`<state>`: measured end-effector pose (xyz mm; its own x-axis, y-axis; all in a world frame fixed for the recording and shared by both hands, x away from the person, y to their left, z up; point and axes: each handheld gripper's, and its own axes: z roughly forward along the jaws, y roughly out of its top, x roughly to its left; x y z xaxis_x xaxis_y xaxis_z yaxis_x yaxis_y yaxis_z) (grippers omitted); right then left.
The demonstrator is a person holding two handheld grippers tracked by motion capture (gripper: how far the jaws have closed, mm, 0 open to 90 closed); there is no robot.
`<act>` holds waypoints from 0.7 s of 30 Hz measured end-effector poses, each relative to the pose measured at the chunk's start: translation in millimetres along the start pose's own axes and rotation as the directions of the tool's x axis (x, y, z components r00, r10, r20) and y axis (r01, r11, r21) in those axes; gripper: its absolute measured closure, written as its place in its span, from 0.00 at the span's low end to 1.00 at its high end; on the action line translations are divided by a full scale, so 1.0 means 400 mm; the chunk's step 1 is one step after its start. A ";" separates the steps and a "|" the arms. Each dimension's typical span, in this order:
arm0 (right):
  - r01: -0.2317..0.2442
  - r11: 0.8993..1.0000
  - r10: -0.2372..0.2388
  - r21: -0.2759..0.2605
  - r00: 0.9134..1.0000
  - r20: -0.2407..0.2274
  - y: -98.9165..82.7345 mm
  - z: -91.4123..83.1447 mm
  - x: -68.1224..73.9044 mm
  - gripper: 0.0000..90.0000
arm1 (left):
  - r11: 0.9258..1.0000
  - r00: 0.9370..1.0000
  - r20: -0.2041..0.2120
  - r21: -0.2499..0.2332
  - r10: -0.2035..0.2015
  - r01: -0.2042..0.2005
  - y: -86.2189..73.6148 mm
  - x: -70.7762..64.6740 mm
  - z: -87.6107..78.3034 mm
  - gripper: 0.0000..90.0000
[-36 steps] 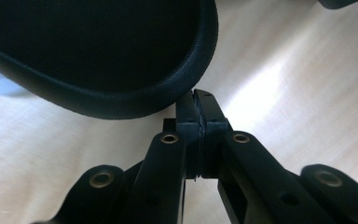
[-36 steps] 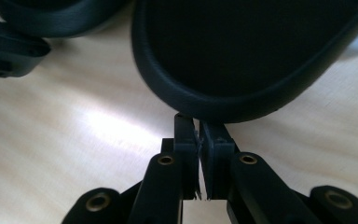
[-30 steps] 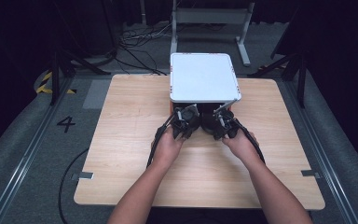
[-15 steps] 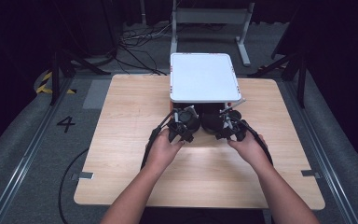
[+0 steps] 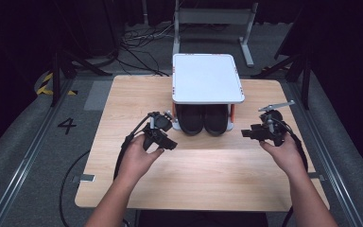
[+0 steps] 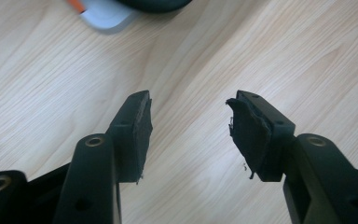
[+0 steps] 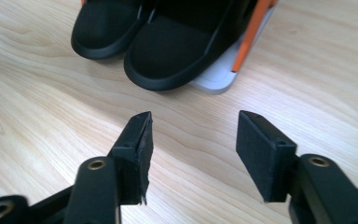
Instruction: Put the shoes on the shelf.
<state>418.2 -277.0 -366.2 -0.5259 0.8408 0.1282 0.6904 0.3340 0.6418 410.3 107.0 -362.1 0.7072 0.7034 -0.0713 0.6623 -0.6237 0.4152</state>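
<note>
The pair of black shoes (image 5: pixel 203 120) is seen tucked toes-forward under the white rack (image 5: pixel 207 78), between the empty left gripper (image 5: pixel 169 143) and right gripper (image 5: pixel 246 134), whose jaws have just been opening.

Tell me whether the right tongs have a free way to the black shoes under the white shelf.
Probably yes: the right tongs stand open, with bare table before the shoes.
</note>
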 end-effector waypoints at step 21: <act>0.120 0.992 -0.119 -0.029 0.993 0.025 -0.099 -0.125 -0.124 0.00 | 0.993 0.984 -0.138 0.009 -0.115 0.117 -0.129 0.161 -0.061 0.44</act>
<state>392.2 -353.3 -360.4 -0.5922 0.8052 0.0320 0.6077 0.4201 0.6739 415.9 192.8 -366.1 0.5855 0.8107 0.0071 0.7428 -0.5399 0.3959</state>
